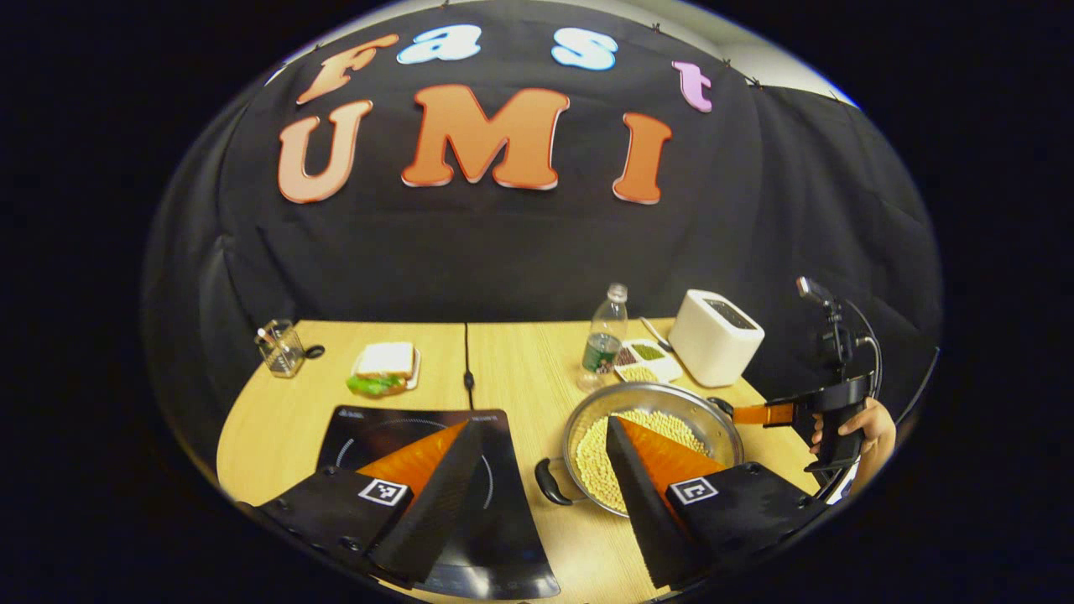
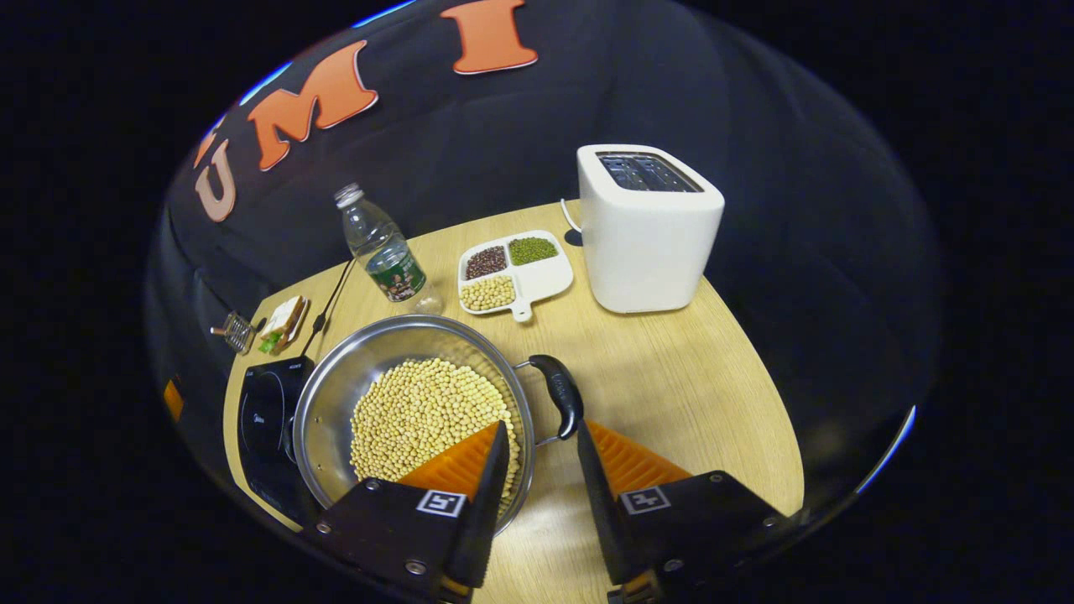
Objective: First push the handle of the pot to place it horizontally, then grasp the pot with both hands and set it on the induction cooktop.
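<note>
My steel pot (image 2: pixel 403 403) sits on the wooden table (image 2: pixel 671 386), just beside the induction cooktop (image 1: pixel 419 436) and not yet on it, holding a heap of pale yellow beans (image 2: pixel 428 419) that covers most of its bottom. My right gripper (image 2: pixel 541 470) is spread wide around the pot's near black handle (image 2: pixel 560 394), one finger over the rim, the other outside, neither pressing. My left gripper (image 1: pixel 537 478) is also wide open, straddling the opposite black handle (image 1: pixel 550 485). Behind the pot a white divided dish (image 2: pixel 537 281) keeps dark beans, green beans and yellow beans in separate compartments, next to a plastic bottle (image 2: pixel 384 252) and a white toaster (image 2: pixel 646 231).
</note>
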A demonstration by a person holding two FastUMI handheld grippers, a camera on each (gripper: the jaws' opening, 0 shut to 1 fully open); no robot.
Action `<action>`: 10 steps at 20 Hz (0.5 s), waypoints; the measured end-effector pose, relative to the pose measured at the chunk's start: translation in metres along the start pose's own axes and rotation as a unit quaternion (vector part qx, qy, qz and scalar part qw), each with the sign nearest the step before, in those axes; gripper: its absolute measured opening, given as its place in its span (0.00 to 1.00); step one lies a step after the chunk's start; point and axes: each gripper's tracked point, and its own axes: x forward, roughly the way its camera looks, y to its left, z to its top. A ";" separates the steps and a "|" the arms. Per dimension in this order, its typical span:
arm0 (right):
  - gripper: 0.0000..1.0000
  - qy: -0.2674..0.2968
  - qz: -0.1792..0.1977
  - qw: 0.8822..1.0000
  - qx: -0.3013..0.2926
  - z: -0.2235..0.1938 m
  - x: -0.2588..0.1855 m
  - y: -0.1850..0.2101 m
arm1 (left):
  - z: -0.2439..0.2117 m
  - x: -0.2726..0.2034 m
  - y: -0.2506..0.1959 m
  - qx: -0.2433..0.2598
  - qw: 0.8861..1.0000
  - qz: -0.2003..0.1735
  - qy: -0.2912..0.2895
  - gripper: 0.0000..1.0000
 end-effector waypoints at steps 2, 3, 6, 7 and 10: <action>0.67 -0.002 0.005 1.000 -0.005 0.004 0.004 0.009 | -0.023 0.015 -0.005 -0.003 0.999 -0.001 0.045 0.98; 0.73 -0.002 0.005 1.000 -0.008 0.002 0.011 0.007 | -0.033 0.019 -0.007 -0.006 0.998 -0.001 0.063 0.98; 0.80 0.002 -0.004 1.000 -0.021 0.000 0.019 0.006 | -0.064 0.034 -0.016 -0.022 0.992 -0.007 0.125 0.97; 0.77 0.007 -0.007 1.000 -0.024 -0.002 0.022 0.005 | -0.071 0.039 -0.019 -0.028 0.990 -0.010 0.139 0.96; 0.84 0.015 -0.023 0.999 -0.034 -0.006 0.033 -0.004 | -0.092 0.055 -0.018 -0.037 0.984 0.001 0.176 0.96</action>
